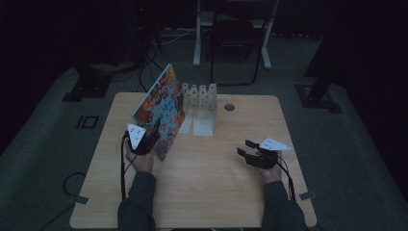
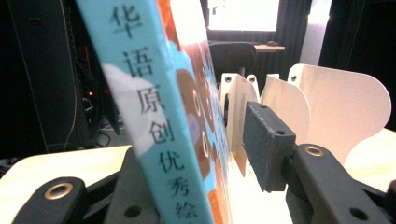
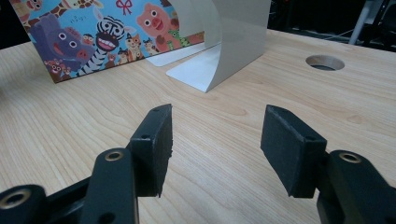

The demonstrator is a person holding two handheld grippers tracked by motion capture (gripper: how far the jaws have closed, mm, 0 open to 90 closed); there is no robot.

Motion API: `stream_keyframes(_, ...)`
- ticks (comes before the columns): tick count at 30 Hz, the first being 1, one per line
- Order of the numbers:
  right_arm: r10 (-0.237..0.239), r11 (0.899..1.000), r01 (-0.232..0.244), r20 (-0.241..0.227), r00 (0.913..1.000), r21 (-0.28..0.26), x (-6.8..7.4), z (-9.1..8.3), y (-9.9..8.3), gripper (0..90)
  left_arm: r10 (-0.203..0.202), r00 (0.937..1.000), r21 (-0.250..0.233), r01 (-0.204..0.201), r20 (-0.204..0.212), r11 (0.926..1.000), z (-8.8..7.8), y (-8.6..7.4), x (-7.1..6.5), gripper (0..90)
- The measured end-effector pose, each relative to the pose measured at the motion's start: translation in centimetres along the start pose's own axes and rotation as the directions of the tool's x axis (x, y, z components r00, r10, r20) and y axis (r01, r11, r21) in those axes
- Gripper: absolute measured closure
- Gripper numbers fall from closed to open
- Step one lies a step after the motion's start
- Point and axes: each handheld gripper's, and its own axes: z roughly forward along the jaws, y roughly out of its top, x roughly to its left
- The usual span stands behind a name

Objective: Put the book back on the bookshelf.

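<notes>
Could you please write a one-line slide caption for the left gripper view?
Picture book standing between the left tool's jaws, right pad clear of its cover, white bookends behind.

- The tilted, colourful animal-cover picture book (image 1: 160, 111) stands across the left half of the pale wooden surface (image 1: 207, 183).
- Just beside it, the white metal bookend rack (image 1: 201, 107) blocks the far middle.
- Bare wood lies open around the right gripper (image 1: 245, 147).
</notes>
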Motion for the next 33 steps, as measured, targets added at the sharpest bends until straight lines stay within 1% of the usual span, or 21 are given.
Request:
stream_keyframes(3, 0.000, 1.000, 0.000, -0.001, 1.0000, 0.002, 0.0, 0.1, 0.0, 43.2, 0.003, 1.0000, 0.004, -0.003, -0.006, 1.0000, -0.1, 0.0, 0.4, 61.3)
stream_keyframes(4, 0.000, 1.000, 0.000, -0.001, 1.0000, 0.002, 0.0, 0.1, 0.0, 43.2, 0.011, 0.9999, 0.009, -0.011, -0.009, 0.9999, -0.1, 0.0, 0.5, 61.4)
stream_keyframes(7, 0.000, 1.000, 0.000, -0.001, 1.0000, 0.001, 0.0, 0.1, 0.0, 43.2, 0.024, 0.9996, 0.014, -0.024, -0.017, 0.9996, -0.1, -0.1, 0.6, 61.5)
stream_keyframes(12, 0.001, 1.000, -0.001, -0.003, 1.0000, 0.003, 0.0, 0.1, 0.0, 43.1, 0.030, 0.9992, 0.016, -0.030, -0.024, 0.9994, -0.1, -0.1, 0.8, 62.2)
stream_keyframes(17, 0.002, 1.000, -0.002, -0.003, 1.0000, 0.003, 0.0, 0.1, 0.0, 43.1, 0.039, 0.9990, 0.023, -0.039, -0.022, 0.9990, 0.2, 0.0, 0.9, 62.7)
stream_keyframes(21, 0.002, 1.000, -0.002, -0.004, 1.0000, 0.002, 0.0, 0.1, 0.0, 43.1, 0.056, 0.9982, 0.037, -0.055, -0.020, 0.9978, 0.4, 0.1, 1.0, 63.8)
stream_keyframes(28, 0.003, 1.000, -0.003, -0.004, 1.0000, 0.004, 0.0, 0.1, -0.1, 43.1, 0.054, 0.9984, 0.039, -0.053, -0.015, 0.9978, 0.5, 0.0, 1.2, 61.0)
stream_keyframes(33, 0.003, 1.000, -0.003, -0.007, 1.0000, 0.005, 0.0, 0.1, -0.1, 43.1, 0.035, 0.9992, 0.042, -0.034, -0.018, 0.9986, 0.3, -0.1, 1.8, 56.8)
